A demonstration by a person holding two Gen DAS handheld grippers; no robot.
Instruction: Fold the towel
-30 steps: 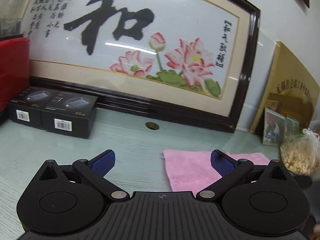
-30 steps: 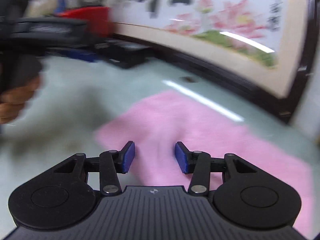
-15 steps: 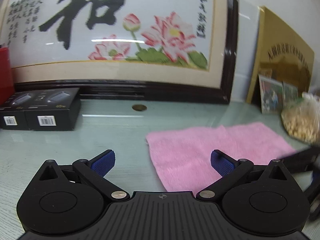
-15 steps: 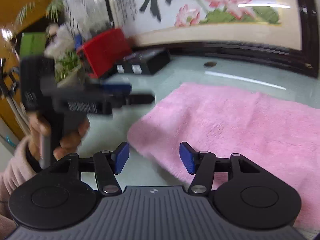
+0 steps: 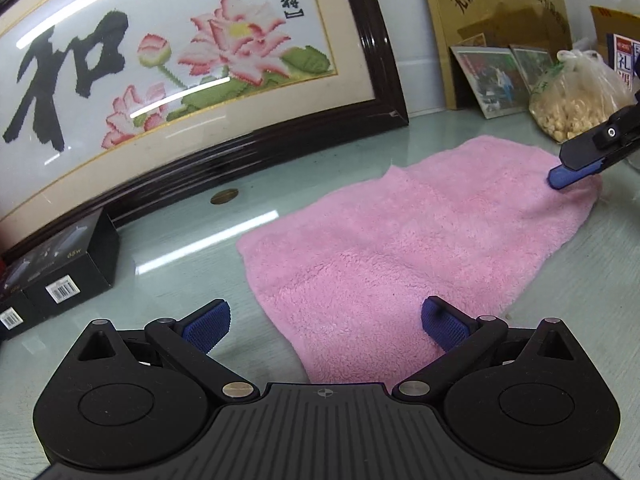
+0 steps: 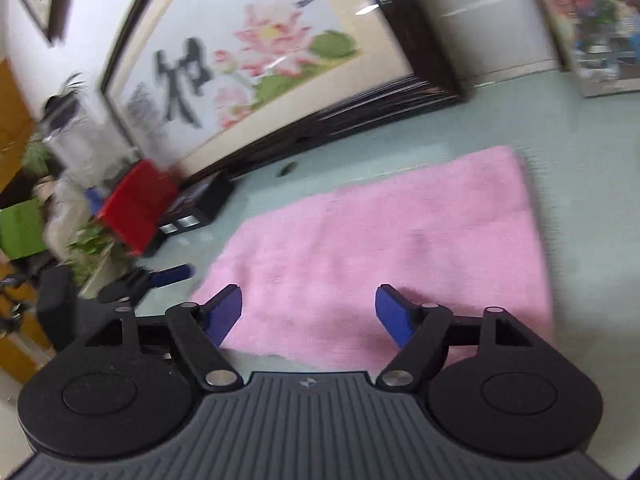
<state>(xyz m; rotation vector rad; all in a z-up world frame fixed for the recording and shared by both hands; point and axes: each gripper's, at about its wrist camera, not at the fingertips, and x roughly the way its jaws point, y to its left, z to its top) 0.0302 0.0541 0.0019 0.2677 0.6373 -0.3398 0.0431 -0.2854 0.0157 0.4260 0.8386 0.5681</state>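
A pink towel lies flat and spread out on the pale green table; it also shows in the right wrist view. My left gripper is open and empty, just above the towel's near left corner. My right gripper is open and empty over the towel's near edge at its right end. One blue fingertip of the right gripper shows in the left wrist view, at the towel's far right corner. The left gripper shows blurred in the right wrist view, left of the towel.
A large framed lotus picture leans along the back. Black boxes stand at the left, with a red box and plants beyond. A bag of nuts, photos and a gold plaque stand at the right.
Both grippers have swung toward the towel and come closer to it. The right gripper's jaws have opened wider. The towel has not moved.
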